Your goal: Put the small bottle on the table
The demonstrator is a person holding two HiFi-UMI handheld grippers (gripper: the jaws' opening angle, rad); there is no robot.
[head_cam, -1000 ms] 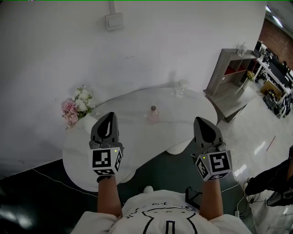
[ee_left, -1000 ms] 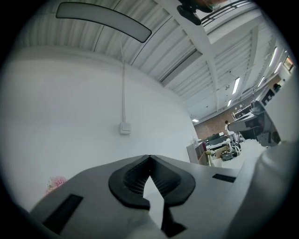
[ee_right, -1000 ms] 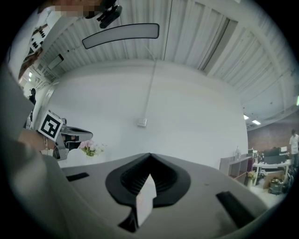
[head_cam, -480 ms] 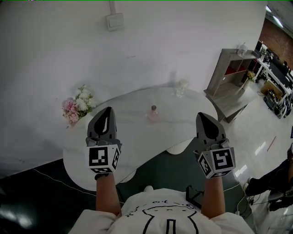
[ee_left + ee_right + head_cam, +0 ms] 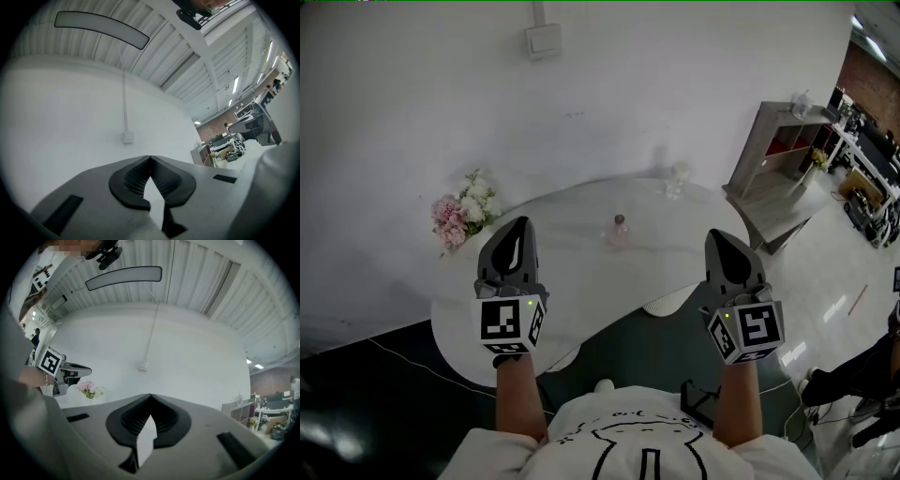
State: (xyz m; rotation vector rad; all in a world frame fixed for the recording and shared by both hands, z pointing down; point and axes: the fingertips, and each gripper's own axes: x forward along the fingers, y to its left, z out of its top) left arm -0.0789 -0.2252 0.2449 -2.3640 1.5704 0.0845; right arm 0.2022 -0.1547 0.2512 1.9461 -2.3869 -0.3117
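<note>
A small pink bottle (image 5: 619, 230) stands upright on the white oval table (image 5: 581, 291), near its far middle. My left gripper (image 5: 518, 225) hovers over the table's left part, shut and empty, well short of the bottle. Over the table's right edge my right gripper (image 5: 721, 236) is held the same way, shut with nothing in it. In the left gripper view the closed jaws (image 5: 150, 159) point at the bare wall and ceiling, with no bottle in sight. The right gripper view shows its closed jaws (image 5: 151, 397) and the left gripper (image 5: 61, 369) off to the left.
A bunch of pink and white flowers (image 5: 464, 211) stands at the table's far left edge. A clear glass vessel (image 5: 677, 178) is at the far right edge. A grey shelf unit (image 5: 773, 159) stands right of the table. A switch box (image 5: 542, 39) hangs on the wall.
Both grippers have drifted slightly outward and stay shut. The bottle has not moved on the table.
</note>
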